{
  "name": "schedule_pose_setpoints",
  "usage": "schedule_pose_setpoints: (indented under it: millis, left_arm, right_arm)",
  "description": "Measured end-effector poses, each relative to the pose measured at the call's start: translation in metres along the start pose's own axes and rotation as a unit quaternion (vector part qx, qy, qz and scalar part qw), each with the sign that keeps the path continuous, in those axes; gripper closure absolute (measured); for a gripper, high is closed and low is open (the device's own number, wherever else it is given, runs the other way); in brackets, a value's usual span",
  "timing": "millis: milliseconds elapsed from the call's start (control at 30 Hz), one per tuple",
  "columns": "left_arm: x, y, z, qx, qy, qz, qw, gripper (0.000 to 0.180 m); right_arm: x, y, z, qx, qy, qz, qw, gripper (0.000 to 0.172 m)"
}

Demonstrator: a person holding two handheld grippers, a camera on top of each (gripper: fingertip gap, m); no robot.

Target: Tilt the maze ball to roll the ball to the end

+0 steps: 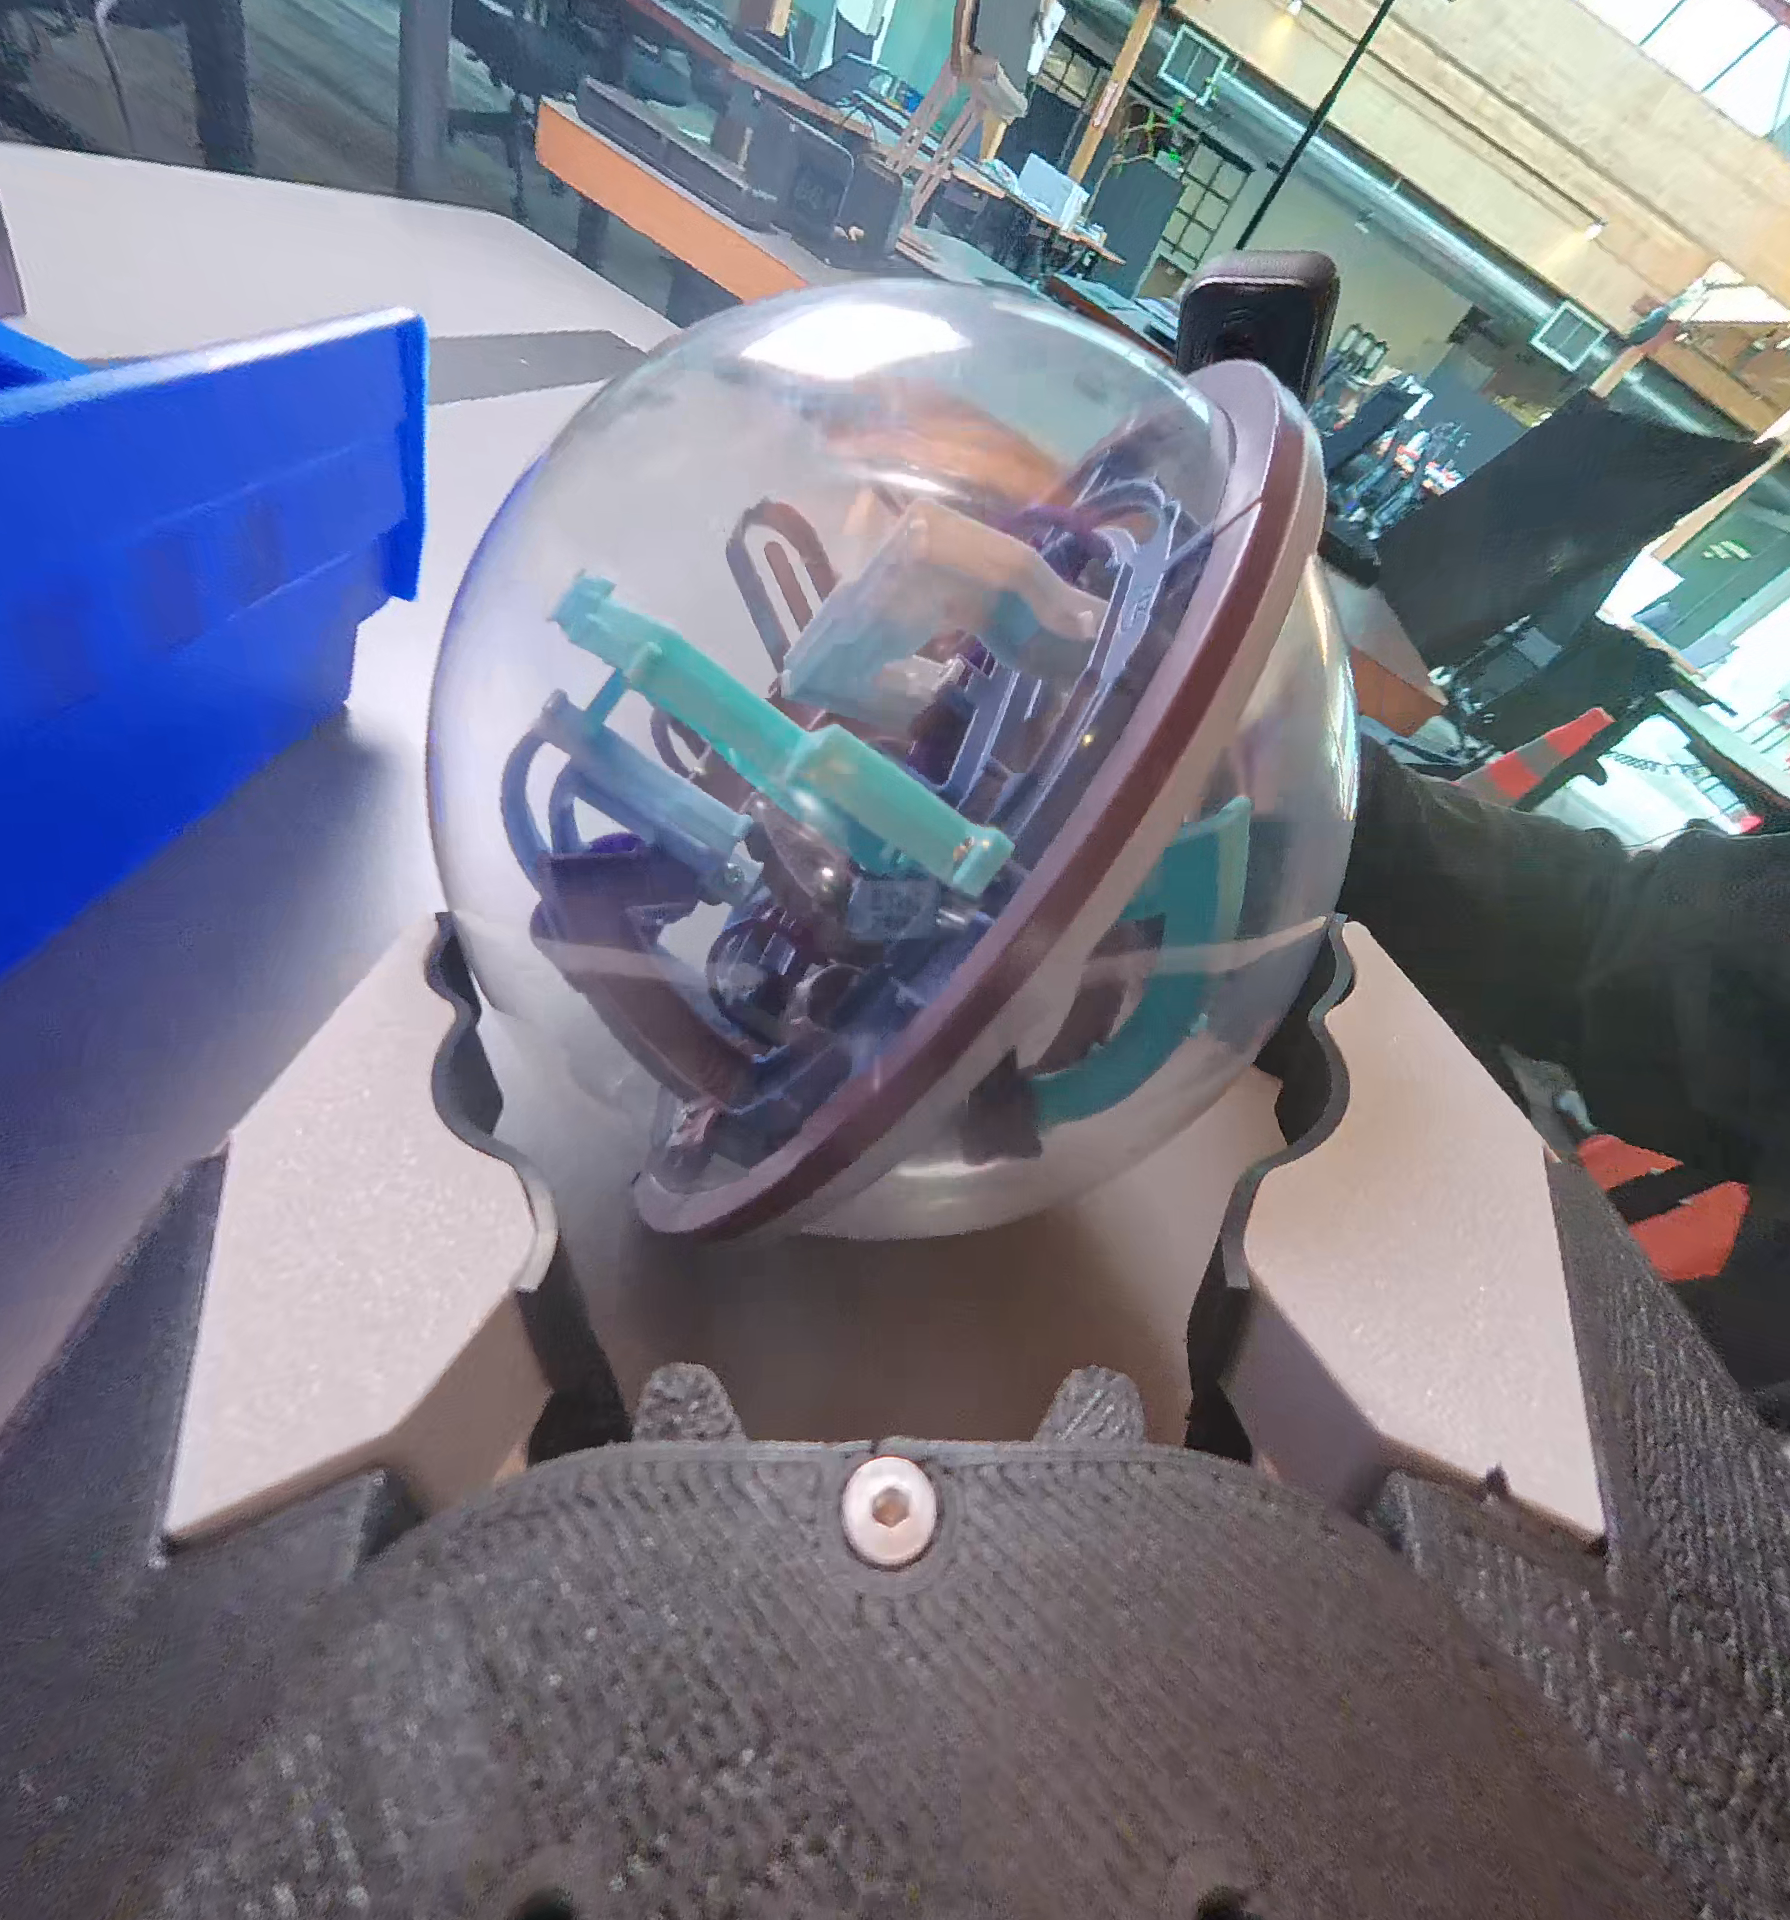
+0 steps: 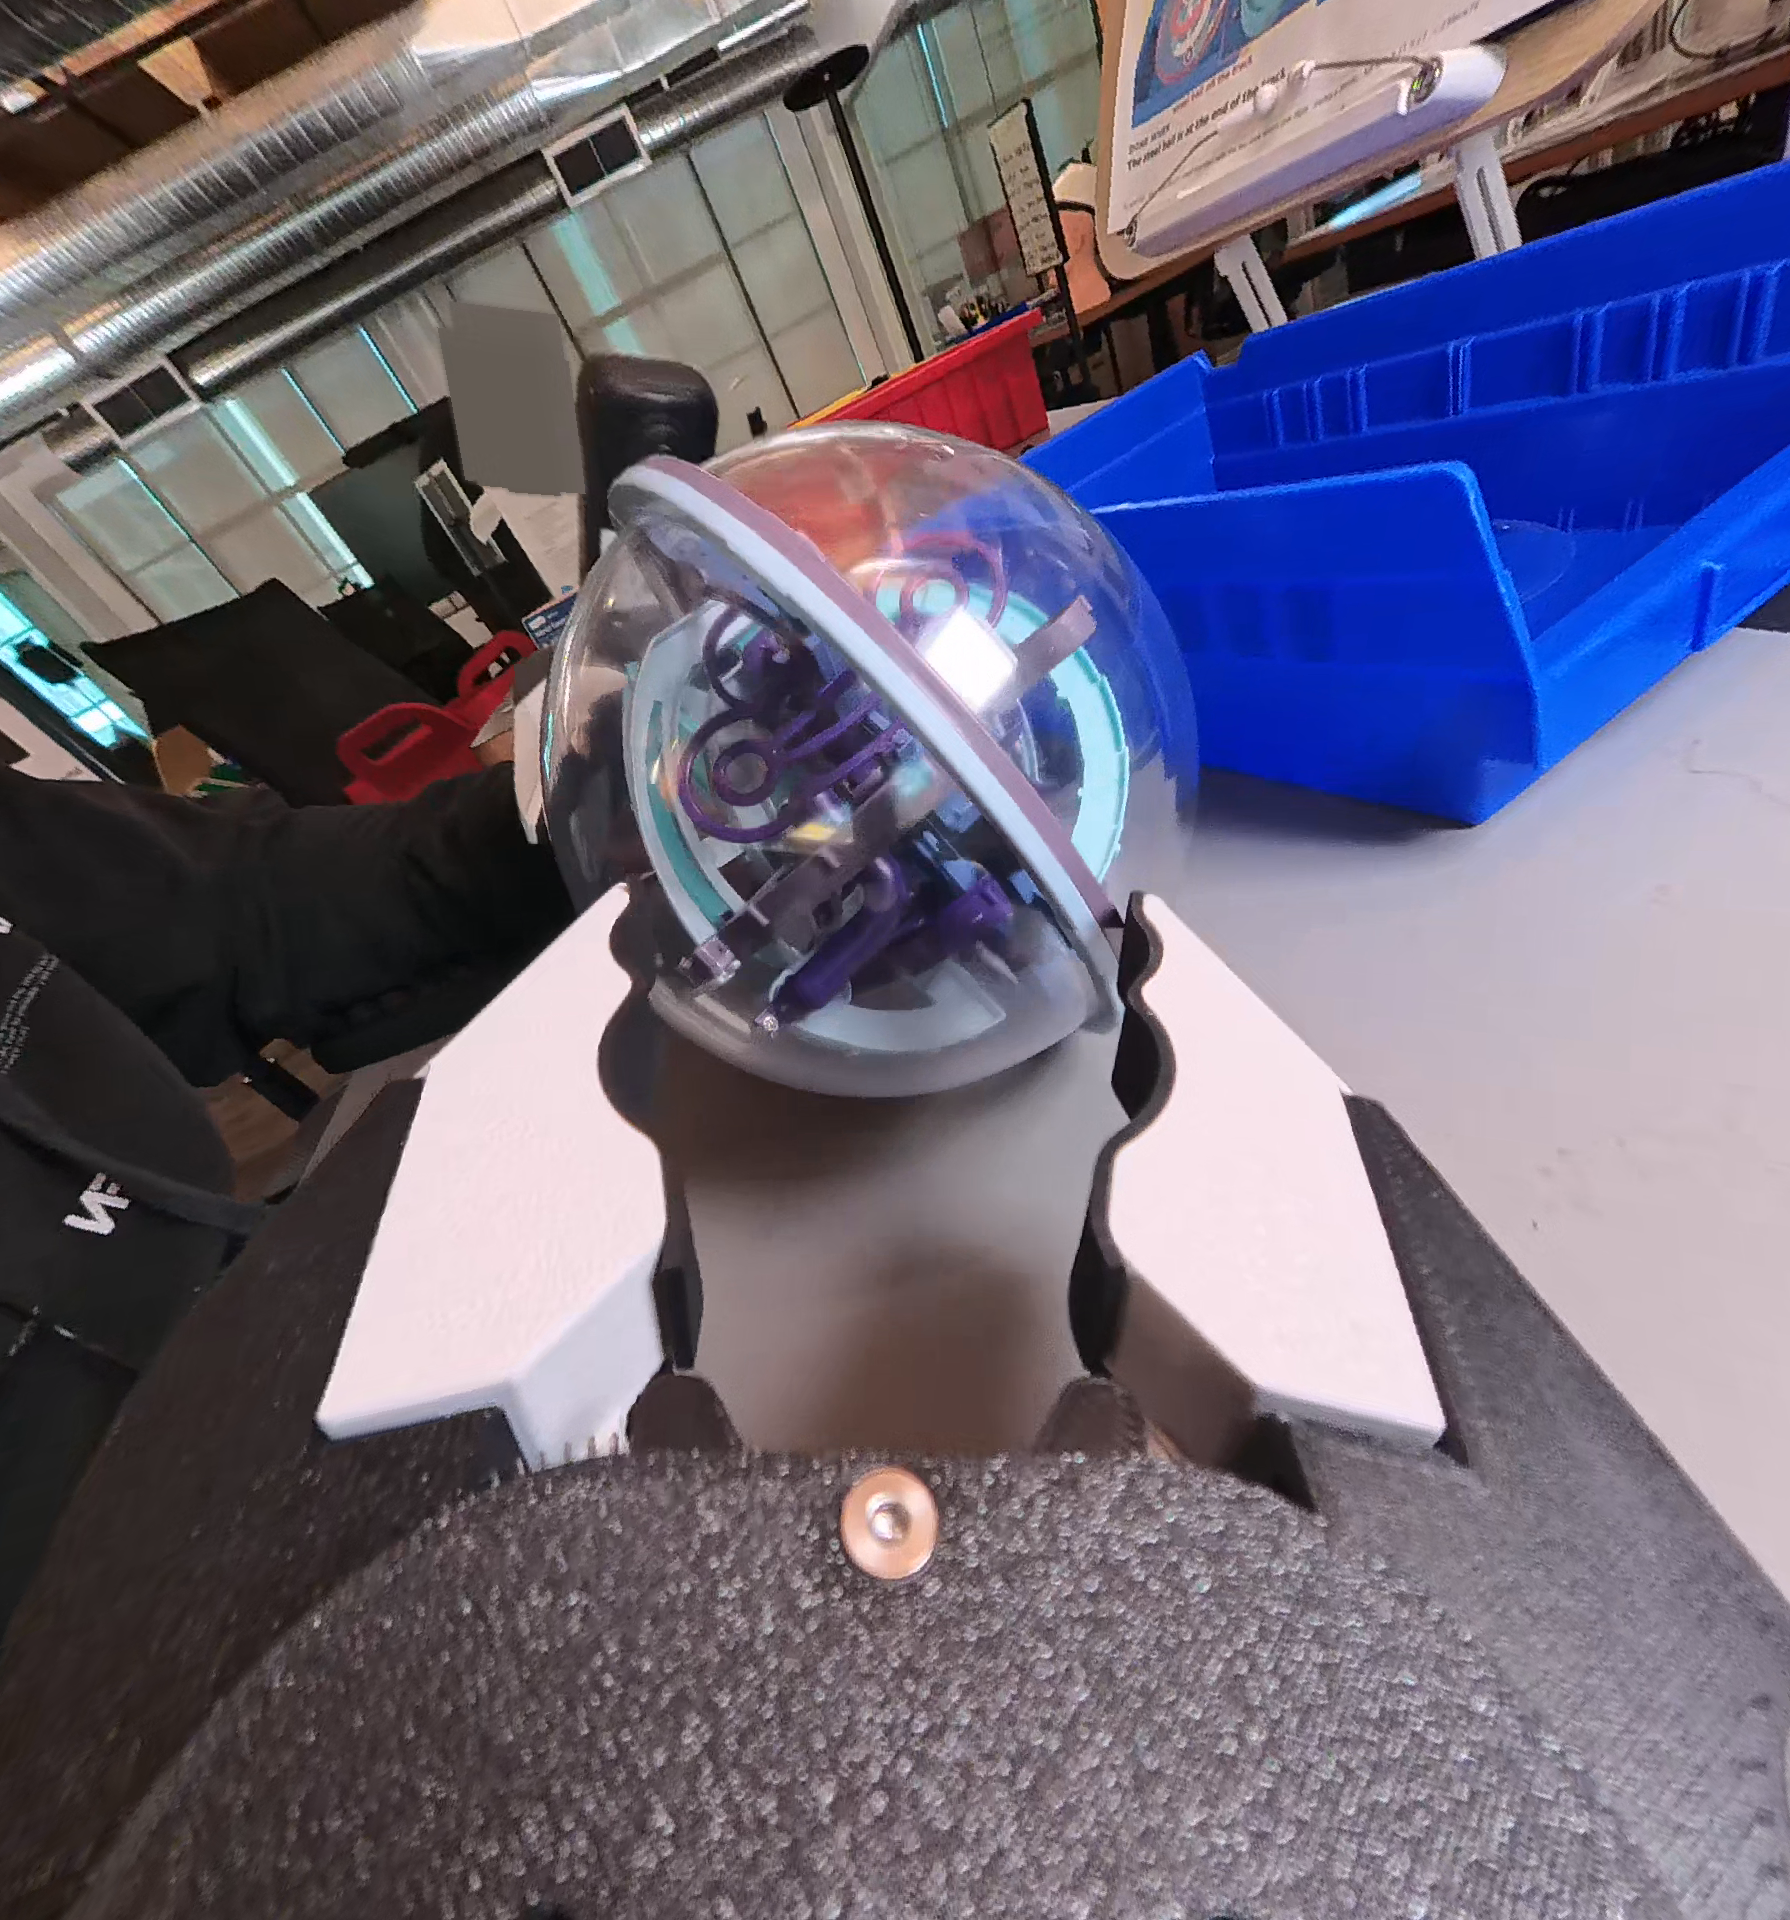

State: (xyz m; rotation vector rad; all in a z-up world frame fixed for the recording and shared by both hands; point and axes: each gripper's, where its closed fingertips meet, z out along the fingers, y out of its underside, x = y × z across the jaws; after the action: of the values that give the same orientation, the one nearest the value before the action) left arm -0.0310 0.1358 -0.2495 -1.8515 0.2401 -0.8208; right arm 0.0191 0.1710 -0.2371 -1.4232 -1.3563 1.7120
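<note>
Left wrist view: the left gripper [image 1: 891,997] is spread wide, its pale fingers [image 1: 371,1164] cupping the maze ball [image 1: 870,769] at the tips. The dark wavy pads meet the sphere's lower flanks on both sides, so the ball is clamped and tilted. Clear hard plastic globe with a maroon equator ring running diagonally, and teal, blue and purple track pieces inside. A small steel ball [image 1: 825,885] seems to sit near the centre, under the teal beam, but blur leaves it uncertain. A blue bin [image 1: 174,582], ribbed moulded plastic, is to the left of the fingers. A dark-gloved hand [image 1: 1597,966] is at right, beyond the right finger. The grey table [image 1: 195,239] is matte and smooth.

Right wrist view: the right gripper [image 2: 875,966] is half spread, with the ball between its tips. The right pad touches near the ring's edge. The left pad's contact is shaded, though the sphere seems to rest against it, so I judge it gripped. The same blue bin lies right of the fingers and a dark sleeve [image 2: 247,914] is to the left. The gripper bodies are rough, grainy 3D-printed black.

To do the step well, tilt slowly with both wrists rotating together and keep pressure even, because the shell is slick and round and can spin in the pads. Keep the track under the steel ball near level and correct in small amounts.
</note>
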Motion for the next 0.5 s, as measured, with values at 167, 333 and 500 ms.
schedule_pose_setpoints:
  millis: [167, 333, 500]
  left_arm:
    - [-0.001, -0.004, -0.001, 0.002, -0.021, 0.025, 0.999, 0.029]
    - [-0.001, -0.007, -0.001, 0.006, -0.033, 0.047, 0.998, 0.029]
    - [0.001, -0.01, -0.002, 0.009, -0.044, 0.068, 0.997, 0.029]
  right_arm:
    - [0.001, 0.008, 0.002, -0.021, -0.005, 0.015, 1.0, 0.081]
    - [0.001, 0.014, 0.003, -0.037, -0.013, 0.026, 0.999, 0.08]
    - [0.0, 0.021, 0.004, -0.057, -0.021, 0.036, 0.997, 0.078]
